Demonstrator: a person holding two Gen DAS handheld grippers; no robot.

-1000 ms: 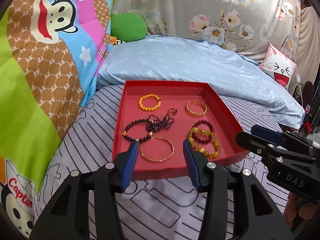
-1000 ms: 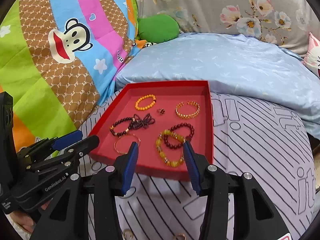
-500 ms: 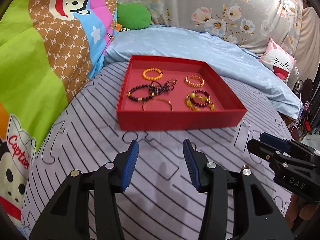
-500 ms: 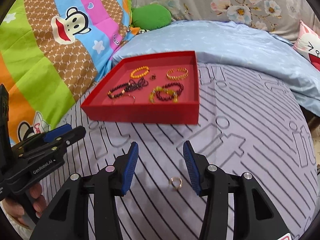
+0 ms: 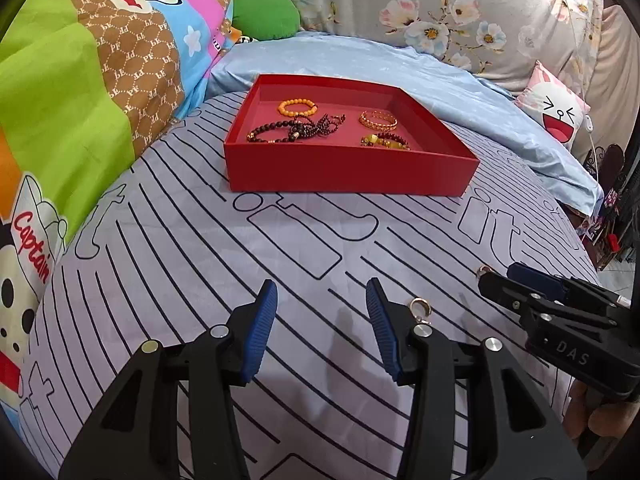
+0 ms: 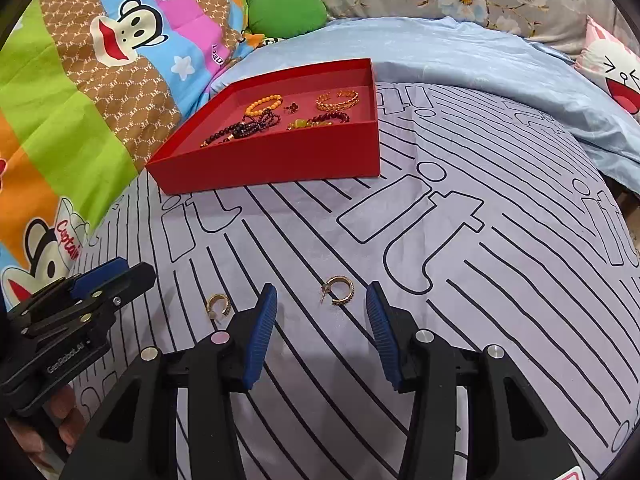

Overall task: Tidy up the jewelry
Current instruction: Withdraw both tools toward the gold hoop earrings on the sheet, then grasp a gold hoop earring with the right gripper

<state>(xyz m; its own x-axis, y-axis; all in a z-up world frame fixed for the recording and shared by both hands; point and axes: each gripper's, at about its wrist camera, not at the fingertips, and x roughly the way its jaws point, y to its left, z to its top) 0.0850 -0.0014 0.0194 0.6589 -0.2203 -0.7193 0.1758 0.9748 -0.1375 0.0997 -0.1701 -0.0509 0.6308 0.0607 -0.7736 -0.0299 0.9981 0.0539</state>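
Tray [image 6: 280, 164] sits on bedsheet [image 6: 460, 264], bracelets [image 6: 320, 110] inside. Two earrings [image 6: 340, 290] lie on sheet before tray, side by side, apart. Pillow [image 5: 400, 64] behind tray; blanket [image 5: 80, 80] at left, possibly overlapping sheet.

The red tray's [image 5: 348, 174] near wall is hiding part of the bracelets [image 5: 384, 142] inside. The right gripper [image 5: 516, 280] is covering most of one gold earring [image 5: 483, 269].
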